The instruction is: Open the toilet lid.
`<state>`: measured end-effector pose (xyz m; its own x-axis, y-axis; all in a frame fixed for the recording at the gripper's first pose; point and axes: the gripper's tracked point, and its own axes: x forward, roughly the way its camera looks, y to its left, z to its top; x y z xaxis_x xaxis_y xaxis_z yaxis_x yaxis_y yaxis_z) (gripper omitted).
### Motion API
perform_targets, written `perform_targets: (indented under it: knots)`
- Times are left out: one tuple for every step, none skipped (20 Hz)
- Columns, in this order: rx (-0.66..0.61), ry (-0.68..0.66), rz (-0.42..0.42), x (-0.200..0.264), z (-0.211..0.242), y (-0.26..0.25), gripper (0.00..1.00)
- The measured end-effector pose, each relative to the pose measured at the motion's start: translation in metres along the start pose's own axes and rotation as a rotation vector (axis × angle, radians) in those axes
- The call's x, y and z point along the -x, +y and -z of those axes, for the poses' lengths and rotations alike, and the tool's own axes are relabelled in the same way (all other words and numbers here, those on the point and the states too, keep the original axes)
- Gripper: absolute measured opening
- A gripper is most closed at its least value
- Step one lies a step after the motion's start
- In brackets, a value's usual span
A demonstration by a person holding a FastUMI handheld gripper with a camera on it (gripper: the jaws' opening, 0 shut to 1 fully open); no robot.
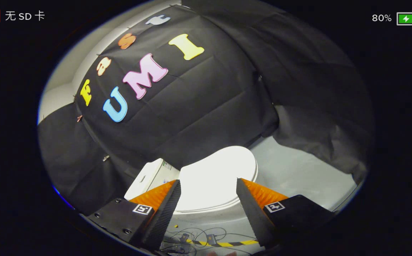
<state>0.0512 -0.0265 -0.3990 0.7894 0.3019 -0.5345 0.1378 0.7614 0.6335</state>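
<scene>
A white toilet stands ahead of me against the black cloth wall. Its lid lies flat and closed over the bowl, glaring bright under the light. The cistern sits behind it, towards my left finger. My gripper is open, its two fingers spread wide with the lid showing in the gap between them. The fingers hover above and short of the lid, touching nothing. The view is tilted.
Pale grey floor stretches beyond the toilet past my right finger. Black cloth drapes hang close around the toilet. Loose cables and a yellow-black striped tape lie on the floor between the finger bases.
</scene>
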Motion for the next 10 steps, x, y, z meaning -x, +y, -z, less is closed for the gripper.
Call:
perform_targets:
  knots:
    - [-0.037,0.022,0.009,-0.005,0.004,-0.010,0.99]
    - [-0.079,0.038,0.012,-0.009,0.007,-0.018,0.99]
    - [-0.117,0.056,0.018,-0.015,0.010,-0.025,0.99]
    - [-0.148,0.079,0.020,-0.021,0.015,-0.030,0.99]
    - [-0.175,0.093,0.023,-0.026,0.020,-0.037,0.99]
    - [-0.194,0.106,0.027,-0.032,0.025,-0.047,0.99]
    - [-0.211,0.117,0.036,-0.040,0.030,-0.056,0.99]
    - [-0.231,0.129,0.049,-0.048,0.033,-0.067,0.98]
    - [-0.253,0.143,0.063,-0.056,0.038,-0.078,0.98]
    - [-0.280,0.153,0.074,-0.065,0.042,-0.089,0.98]
